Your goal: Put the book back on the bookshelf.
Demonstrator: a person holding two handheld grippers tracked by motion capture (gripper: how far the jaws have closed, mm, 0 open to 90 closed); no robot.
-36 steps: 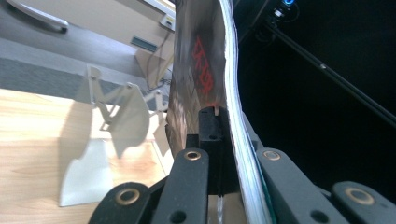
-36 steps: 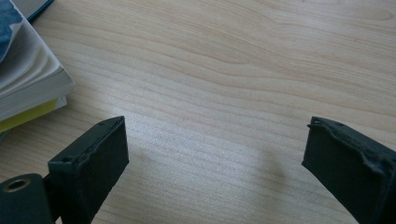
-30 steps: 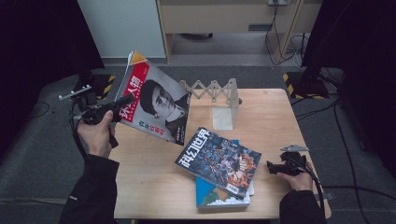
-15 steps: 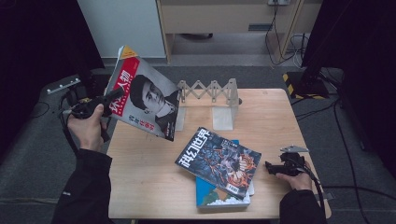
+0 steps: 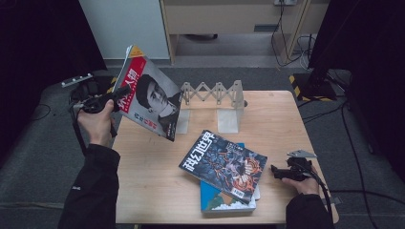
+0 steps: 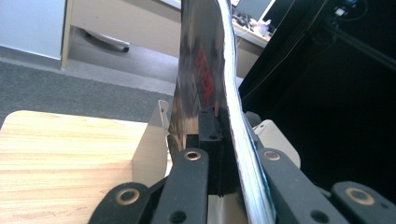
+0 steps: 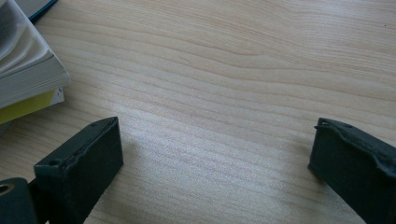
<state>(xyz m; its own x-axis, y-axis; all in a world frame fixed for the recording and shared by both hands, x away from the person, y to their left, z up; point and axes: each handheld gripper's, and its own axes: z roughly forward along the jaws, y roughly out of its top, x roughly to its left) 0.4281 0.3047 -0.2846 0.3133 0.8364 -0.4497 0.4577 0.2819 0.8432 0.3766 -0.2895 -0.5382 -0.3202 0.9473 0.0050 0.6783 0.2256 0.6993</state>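
**Magazine lifted toward the rack**

A magazine is held clear of the table by the left gripper, whose jaws are clamped on its left edge. In the left gripper view the cover is seen edge-on, rising upright from between the two black jaws, with its pages bowing slightly to one side. From the high view the magazine is tilted, its lower corner hanging beyond the fingertips toward the near end of the rack.

The right gripper is rested on the table at the near right corner, with its jaws spread wide and nothing between them; bare wood is seen past its fingers. Just beyond those fingertips lies a stack of books, the topmost a dark illustrated one, with a blue one underneath.

The step in hand is judged to be the carrying of the magazine to the rack, so that it can be stood in one of the slots. The task appears to be at an early stage, since the rack slots look unfilled and the stack is untouched.

For the next move, the magazine would need to be brought more upright, its lower edge lined up over a gap between the rack's dividers, and lowered in before the grip is released. Because the pages are limp, sagging or snagging on a divider is a risk.
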